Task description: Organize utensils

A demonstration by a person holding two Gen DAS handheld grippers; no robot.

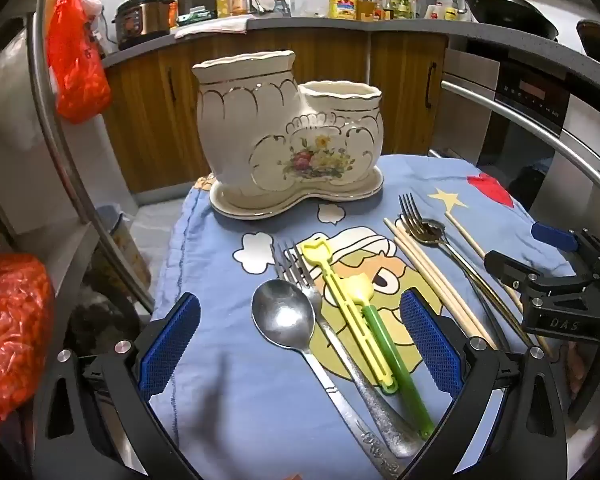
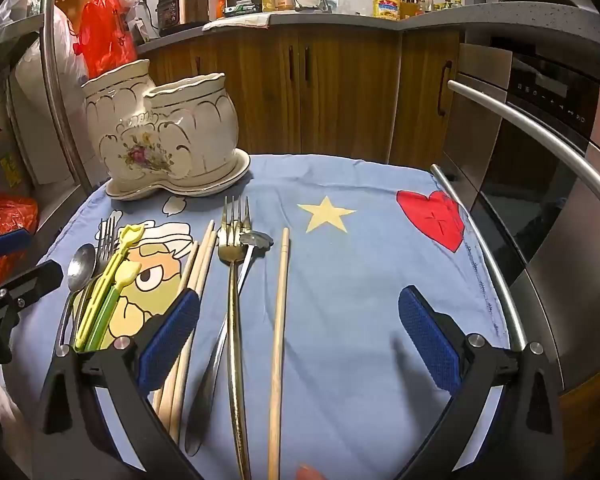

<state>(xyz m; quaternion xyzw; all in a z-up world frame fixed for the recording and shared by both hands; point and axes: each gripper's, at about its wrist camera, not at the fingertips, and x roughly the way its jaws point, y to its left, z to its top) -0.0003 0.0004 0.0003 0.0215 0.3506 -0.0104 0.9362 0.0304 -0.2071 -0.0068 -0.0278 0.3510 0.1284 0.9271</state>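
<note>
Your left gripper (image 1: pixel 300 344) stands spread wide with nothing between its blue pads; they hover above the near end of the left group: a steel spoon (image 1: pixel 284 314), a steel fork (image 1: pixel 300 264), a yellow plastic utensil (image 1: pixel 340 300) and a green plastic utensil (image 1: pixel 396 364). These four lie touching or overlapping, handles toward you. The lower ends of the spoon and fork handles are cut off by the frame.

Your right gripper (image 2: pixel 298 344) is likewise spread and holds nothing. Between its pads lie a gold fork (image 2: pixel 232 280), a slim silver spoon (image 2: pixel 256 239) crossing under it, and a single wooden chopstick (image 2: pixel 280 320) just to the right. Three more chopsticks (image 2: pixel 198 264) run partly under the left pad (image 2: pixel 168 344). Right of the single chopstick the blue cartoon cloth (image 2: pixel 360 280) lies bare as far as the red heart; this is your widest open room. The cloth edge on that side sits near the steel oven handle (image 2: pixel 540 136).

Farther off, the white ceramic two-compartment holder (image 1: pixel 288 132) stands upright on its matching saucer at the far left of the cloth, close to that edge and apart from all utensils. Its compartment interiors cannot be seen from either view. Beyond it stand wooden cabinets (image 2: pixel 320 80) and a cluttered counter.
</note>
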